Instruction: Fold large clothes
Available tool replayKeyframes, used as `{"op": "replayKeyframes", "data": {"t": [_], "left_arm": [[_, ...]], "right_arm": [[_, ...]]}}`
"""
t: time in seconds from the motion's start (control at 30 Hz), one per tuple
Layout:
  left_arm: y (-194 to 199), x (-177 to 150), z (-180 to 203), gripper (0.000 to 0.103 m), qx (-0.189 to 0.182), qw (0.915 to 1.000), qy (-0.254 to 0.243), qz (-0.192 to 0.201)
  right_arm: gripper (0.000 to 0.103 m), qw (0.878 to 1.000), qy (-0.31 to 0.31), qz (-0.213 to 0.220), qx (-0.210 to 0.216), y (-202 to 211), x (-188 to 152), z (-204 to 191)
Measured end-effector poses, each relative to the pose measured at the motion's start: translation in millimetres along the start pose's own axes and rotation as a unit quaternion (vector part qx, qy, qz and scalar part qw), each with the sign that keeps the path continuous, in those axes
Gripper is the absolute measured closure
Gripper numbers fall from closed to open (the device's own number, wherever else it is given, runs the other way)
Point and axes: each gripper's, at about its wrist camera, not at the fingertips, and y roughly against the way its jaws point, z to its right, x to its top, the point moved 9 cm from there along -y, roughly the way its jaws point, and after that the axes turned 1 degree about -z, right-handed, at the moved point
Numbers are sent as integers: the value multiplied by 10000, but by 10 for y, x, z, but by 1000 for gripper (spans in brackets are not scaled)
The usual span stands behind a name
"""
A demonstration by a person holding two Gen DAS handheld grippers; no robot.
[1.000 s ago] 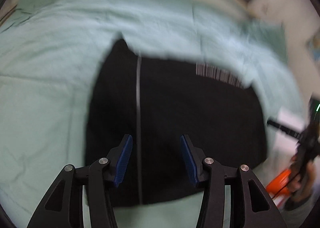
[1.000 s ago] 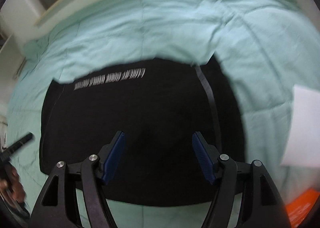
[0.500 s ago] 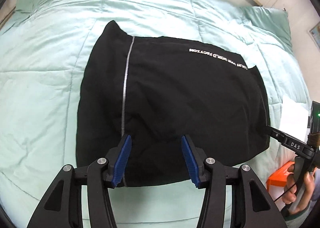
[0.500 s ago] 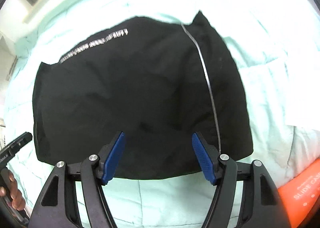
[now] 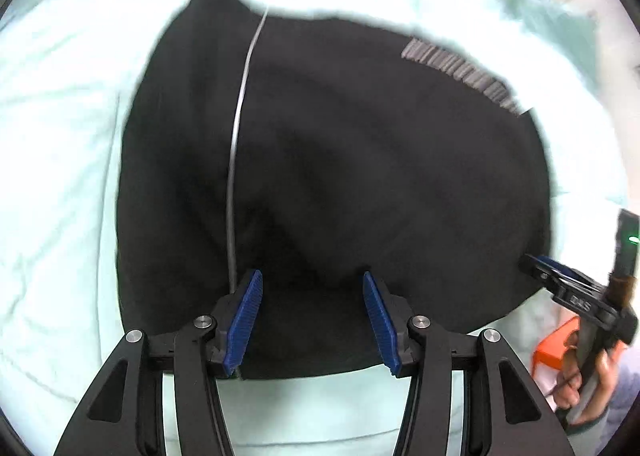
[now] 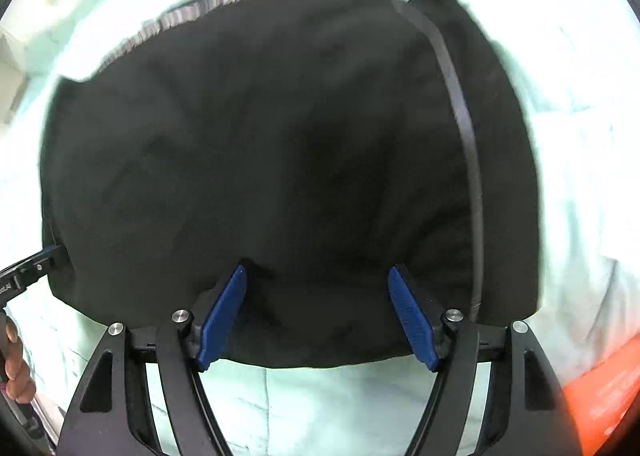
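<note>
Closer now, both hand-held grippers, left [image 5: 312,320] and right [image 6: 316,316], wide over black garment [image 5: 360,176] near hem; I pinch bottom-frame edge evenly.

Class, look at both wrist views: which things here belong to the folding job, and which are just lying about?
Belong to the job:
black garment with a grey stripe
left gripper, open
right gripper, open
pale green quilted bedspread it lies on

Just lying about:
orange object at the bed's edge
</note>
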Motion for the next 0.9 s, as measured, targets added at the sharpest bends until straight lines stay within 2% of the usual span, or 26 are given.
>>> {"op": "replayKeyframes", "data": {"t": [0.13, 0.23, 0.33, 0.43, 0.53, 0.6, 0.63, 0.67, 0.8, 0.9], "left_arm": [[221, 208, 4, 49, -327, 9987, 79, 374], [115, 353, -109, 49, -174, 9991, 138, 360], [26, 536, -168, 49, -287, 9983, 270, 419], [-69, 781, -277, 49, -109, 9965, 450, 698], [-343, 982, -464, 49, 158, 9955, 674, 643], [-607, 1024, -612, 49, 241, 9951, 873, 392], [-706, 1050, -661, 49, 211, 9943, 987, 349], [-750, 1083, -651, 49, 239, 9941, 1000, 351], [-746, 1151, -614, 48, 336, 9961, 723, 367], [-490, 1135, -605, 48, 2, 9970, 533, 561]], "right_arm": [[27, 9978, -546, 364, 27, 211, 237, 420], [27, 9955, -858, 399, -56, 169, 422, 716], [27, 9930, -1052, 527, 128, 138, 686, 842], [27, 9941, -957, 494, 130, -83, 1036, 857], [27, 9973, -685, 205, -162, -498, 1194, 755], [20, 9979, -565, 9, -304, -782, 1231, 766], [12, 9976, -615, -7, -316, -847, 1232, 793], [8, 9970, -758, -62, -158, -919, 1223, 821], [6, 9846, -1540, -225, 800, -1041, 1134, 947], [7, 9860, -1448, -4, 827, -827, 1047, 962]]}}
